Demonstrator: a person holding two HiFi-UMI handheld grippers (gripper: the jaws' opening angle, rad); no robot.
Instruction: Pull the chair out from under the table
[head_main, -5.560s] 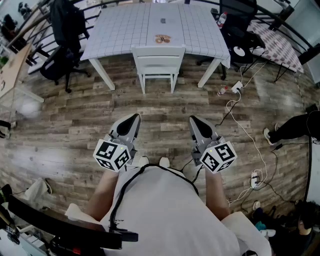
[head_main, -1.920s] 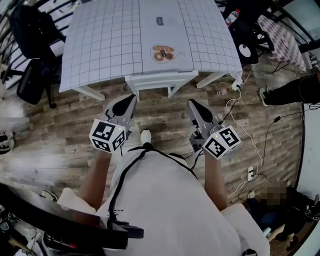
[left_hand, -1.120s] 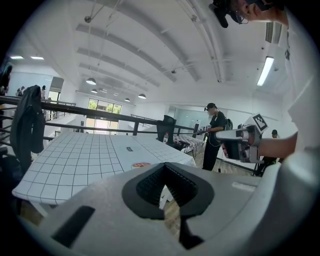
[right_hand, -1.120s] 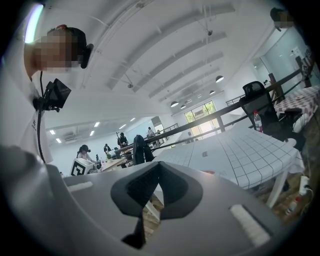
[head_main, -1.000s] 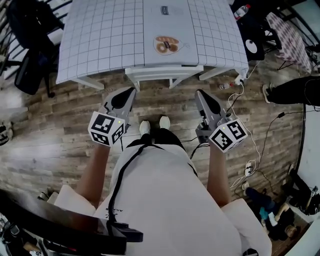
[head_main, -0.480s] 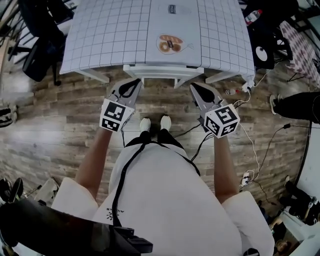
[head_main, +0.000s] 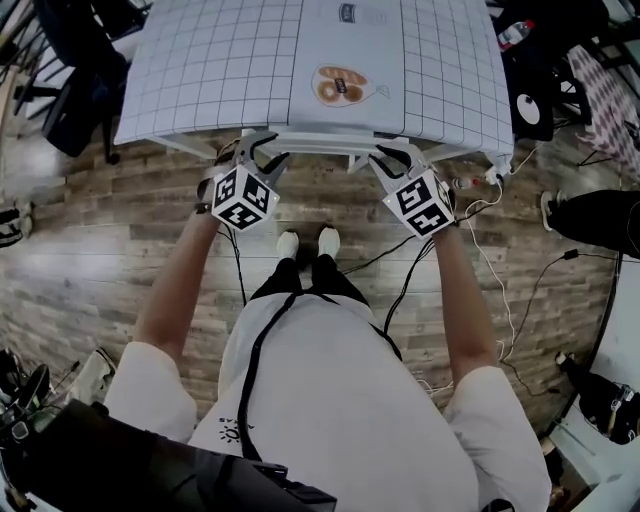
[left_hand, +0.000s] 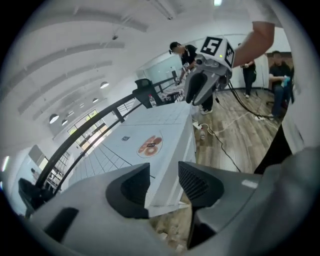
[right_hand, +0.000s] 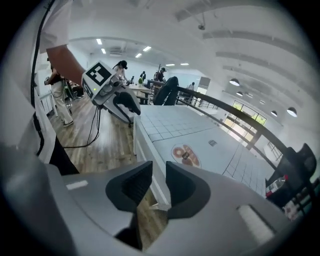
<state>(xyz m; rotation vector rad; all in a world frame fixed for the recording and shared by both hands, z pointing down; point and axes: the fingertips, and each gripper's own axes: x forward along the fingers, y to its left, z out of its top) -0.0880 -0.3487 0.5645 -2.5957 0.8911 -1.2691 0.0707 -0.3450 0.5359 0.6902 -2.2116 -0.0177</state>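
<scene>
The chair (head_main: 320, 147) stood pushed in under the table (head_main: 200, 80), with only its white top rail showing past the table's near edge. The left gripper (left_hand: 164, 172) had its jaws narrowed onto the left end of that rail, the white wood filling the gap between the pads. The right gripper (right_hand: 159, 170) gripped the rail's right end in the same way, with its jaws closer together. Both arms reached forward, nearly straight.

The person's feet (head_main: 305, 243) stood just behind the chair on the wood floor (head_main: 130, 260), which ran back on both sides of the person. On the person's right, cables (head_main: 500, 300) trailed across the planks from the table leg towards the wall. A black office chair (head_main: 80, 90) stood near the table's left edge.

On the checked tablecloth a flat brown round thing (head_main: 340, 85) lay near the middle, well apart from the rail. A bottle (head_main: 513, 32) lay past the far right corner; what it held could not be made out.
</scene>
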